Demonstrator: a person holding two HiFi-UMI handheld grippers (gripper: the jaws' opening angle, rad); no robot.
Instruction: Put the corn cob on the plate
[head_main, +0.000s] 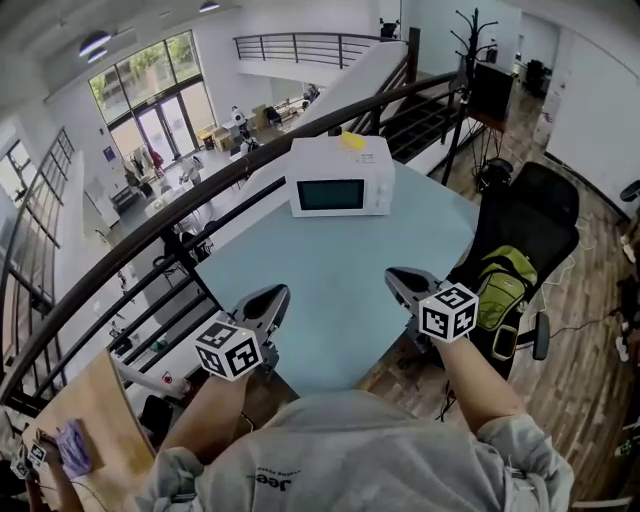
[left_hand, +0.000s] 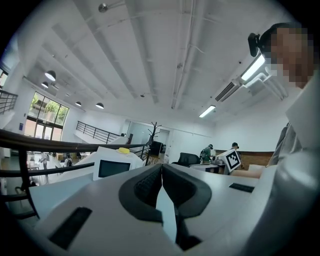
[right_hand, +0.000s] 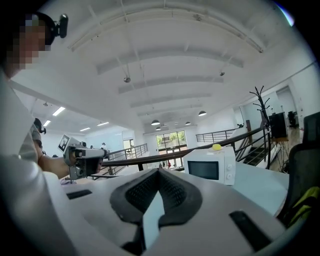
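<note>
A small yellow thing (head_main: 352, 141), too small to tell whether it is the corn cob, lies on top of a white microwave (head_main: 340, 178) at the far end of the pale blue table (head_main: 330, 300). It also shows in the left gripper view (left_hand: 123, 150) and the right gripper view (right_hand: 216, 147). No plate is in view. My left gripper (head_main: 275, 292) is held over the table's near edge, shut with nothing between its pads (left_hand: 150, 182). To its right, my right gripper (head_main: 395, 275) is also shut and empty (right_hand: 159, 171). Both point level toward the microwave.
A dark curved railing (head_main: 200, 190) runs along the table's left side, with a lower floor beyond it. A black chair (head_main: 540, 200) with a green backpack (head_main: 505, 285) stands at the table's right. A coat rack (head_main: 470, 60) is behind.
</note>
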